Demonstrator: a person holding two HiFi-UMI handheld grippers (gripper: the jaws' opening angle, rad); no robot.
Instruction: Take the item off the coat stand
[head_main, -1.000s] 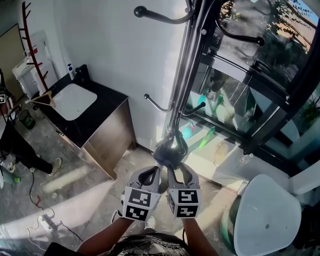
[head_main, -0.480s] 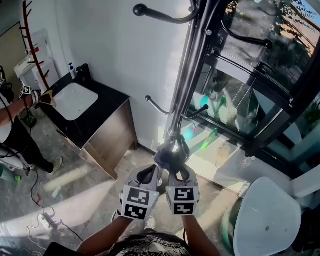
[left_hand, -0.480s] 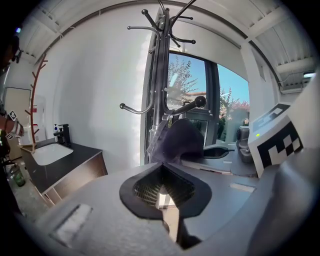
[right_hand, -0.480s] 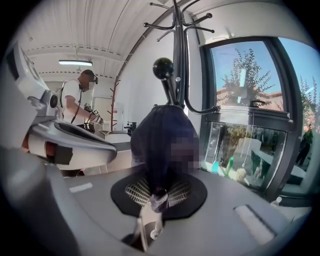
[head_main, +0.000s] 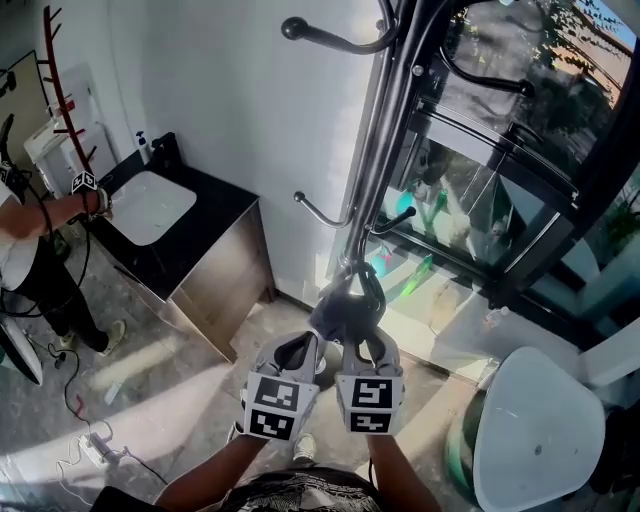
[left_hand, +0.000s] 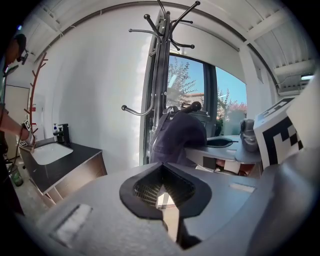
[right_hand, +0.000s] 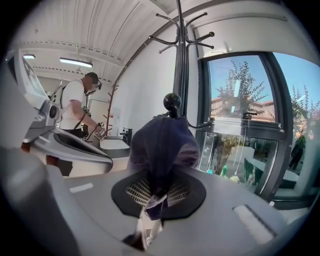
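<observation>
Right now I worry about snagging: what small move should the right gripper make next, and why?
Probably finish the pinch, then lift slightly upward. The right gripper is closing its jaws with the dark cloth item between them. The item hangs over the ball-tipped hook, so a straight pull would likely snag.

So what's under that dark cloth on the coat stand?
Only the hook's round knob pokes out above the dark cloth; the rest of that hook is covered. The right gripper is closing its jaws on the cloth's lower edge.

Dark purple cloth on coat stand
</observation>
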